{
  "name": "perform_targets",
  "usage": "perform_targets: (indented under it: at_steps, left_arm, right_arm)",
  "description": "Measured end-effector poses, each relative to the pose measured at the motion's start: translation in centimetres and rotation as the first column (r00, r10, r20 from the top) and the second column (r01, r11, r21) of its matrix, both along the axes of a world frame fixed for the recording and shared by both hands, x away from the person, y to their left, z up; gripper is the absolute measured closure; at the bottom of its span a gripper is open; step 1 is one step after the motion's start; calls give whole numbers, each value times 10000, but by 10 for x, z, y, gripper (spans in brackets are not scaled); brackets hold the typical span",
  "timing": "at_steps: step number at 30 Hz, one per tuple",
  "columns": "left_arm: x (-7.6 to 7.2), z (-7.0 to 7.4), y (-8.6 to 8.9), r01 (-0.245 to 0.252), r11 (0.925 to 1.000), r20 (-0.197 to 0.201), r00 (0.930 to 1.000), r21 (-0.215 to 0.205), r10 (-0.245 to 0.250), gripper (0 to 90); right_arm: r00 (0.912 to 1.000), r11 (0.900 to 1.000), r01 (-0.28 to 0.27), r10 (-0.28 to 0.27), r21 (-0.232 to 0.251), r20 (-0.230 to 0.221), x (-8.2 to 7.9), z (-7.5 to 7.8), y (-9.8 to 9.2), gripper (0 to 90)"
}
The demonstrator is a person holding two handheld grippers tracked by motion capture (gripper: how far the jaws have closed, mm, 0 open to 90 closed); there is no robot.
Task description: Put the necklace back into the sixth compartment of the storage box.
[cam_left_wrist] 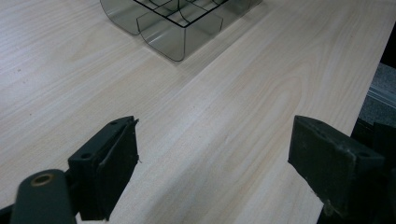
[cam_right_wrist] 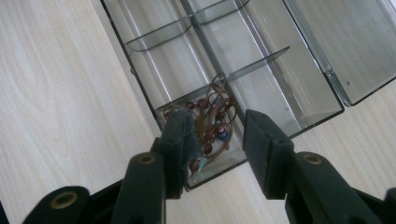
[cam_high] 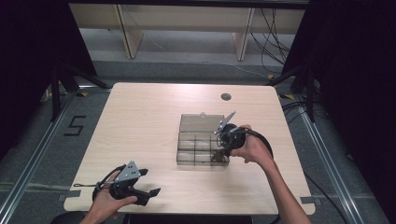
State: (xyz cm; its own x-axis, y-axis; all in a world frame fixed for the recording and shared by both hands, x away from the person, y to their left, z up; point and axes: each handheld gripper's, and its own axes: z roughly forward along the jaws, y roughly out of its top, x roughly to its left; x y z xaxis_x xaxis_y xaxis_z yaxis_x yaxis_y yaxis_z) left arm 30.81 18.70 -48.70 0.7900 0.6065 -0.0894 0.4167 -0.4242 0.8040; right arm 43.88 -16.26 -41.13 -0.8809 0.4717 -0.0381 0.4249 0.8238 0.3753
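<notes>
Low in the left of the high view, a hand holds the left gripper just above the bare worktop. Its jaws stand wide apart with nothing between them (in the left gripper view there is just pale wood in the gap). Nothing stands in its way, and it is well apart from the box.

A bit farther up, right of the middle of the high view, sits a clear plastic box with little walls inside that make small rooms. The right gripper points down at the box's lower right corner room. In the right gripper view a tangled brown cord with dark red beads, the bead string, lies in that corner room, at the lower middle of the frame. The right gripper has its jaws partly apart, one on each side of the beads. One jaw sits close against the beads, but the string lies loose in the box.

Behind the box, its lid lies flat and open on the worktop. Farther back, near the top edge, is a small round hole.
</notes>
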Motion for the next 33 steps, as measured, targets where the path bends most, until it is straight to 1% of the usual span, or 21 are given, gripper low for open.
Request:
perform_targets:
  at_steps: [2, 4, 5, 6, 7, 8, 9, 12, 13, 18, 19, 21, 22, 23, 26, 28, 29, 30, 31, 32, 33]
  left_arm:
    - [0, 0, 0, 42, 10000, -24, 10000, 9, -42, 153]
    - [0, 0, 1, 47, 10000, -18, 10000, 56, -47, 153]
    - [0, 1, 1, 51, 10000, -8, 10000, 84, -51, 153]
    - [-1, 0, 0, -117, 9999, -238, 9997, -112, 115, 153]
    - [-1, 0, 0, -102, 9999, -242, 9997, -102, 99, 153]
    - [-1, 0, -1, -157, 9998, -169, 9997, -119, 155, 153]
    - [0, 0, 0, -11, 10000, -4, 10000, 3, 11, 153]
    - [-1, 0, -1, -143, 9999, -156, 9998, -89, 142, 153]
    - [0, 0, 0, -13, 10000, -10, 10000, 0, 13, 152]
    - [0, 0, 0, -5, 10000, -8, 10000, 12, 5, 153]
    - [0, 0, 0, -2, 10000, -6, 10000, 17, 2, 153]
    - [0, 0, 0, 0, 10000, -4, 10000, 13, 0, 153]
    - [0, 0, 0, -3, 10000, -5, 10000, 11, 3, 153]
    - [0, 0, 0, -3, 10000, -5, 10000, 11, 3, 153]
    - [0, 0, 0, -4, 10000, -4, 10000, 7, 4, 153]
    - [0, 0, 0, -7, 10000, -4, 10000, 8, 7, 153]
    - [0, 0, 0, -4, 10000, -3, 10000, 13, 4, 153]
    - [0, 0, 0, -7, 10000, -6, 10000, 14, 7, 153]
    - [0, 0, 0, -9, 10000, -9, 10000, 9, 9, 153]
    - [0, 0, 0, -7, 10000, -8, 10000, 11, 7, 153]
    - [0, 0, 0, -11, 10000, -9, 10000, 7, 11, 153]
  right_arm:
    - [9999, 9997, 127, -126, 187, -79, -2, 0, -1, 602]
    - [10000, 9998, 71, -71, 198, -27, -2, 0, -2, 595]
    - [9997, 9995, 247, -246, 176, -49, -3, 0, -3, 592]
    - [9998, 9996, 171, -171, 233, -30, -3, 0, -4, 589]
    - [9995, 9992, 302, -300, 260, -60, -4, 0, -5, 588]
    - [9995, 9991, 311, -312, 301, 48, -5, 0, -7, 587]
    - [9995, 9991, 311, -312, 301, 48, -5, 0, -7, 587]
    - [9994, 9990, 347, -348, 288, 57, -7, 2, -10, 587]
    - [9995, 9989, 315, -318, 343, 86, -8, 1, -10, 587]
    - [9993, 9987, 347, -350, 386, 88, -11, 3, -14, 573]
    - [9990, 9981, 437, -442, 427, 114, -13, 3, -14, 554]
    - [9992, 9983, 359, -366, 454, 149, -13, 3, -15, 544]
    - [9984, 9974, 520, -530, 499, 185, -15, 4, -15, 521]
    - [9984, 9974, 520, -530, 499, 185, -15, 4, -15, 521]
    - [9983, 9963, 553, -565, 654, 167, -17, 4, -15, 467]
    - [9950, 9924, 982, -992, 745, 104, -21, 4, -15, 437]
    - [9950, 9923, 986, -993, 752, 64, -21, 5, -16, 424]
    - [9948, 9922, 990, -1006, 758, 178, -21, 5, -16, 409]
    - [9964, 9941, 757, -783, 775, 317, -19, 5, -18, 395]
    - [9953, 9924, 933, -951, 803, 196, -21, 4, -19, 367]
    - [9953, 9924, 933, -951, 803, 196, -21, 4, -19, 367]
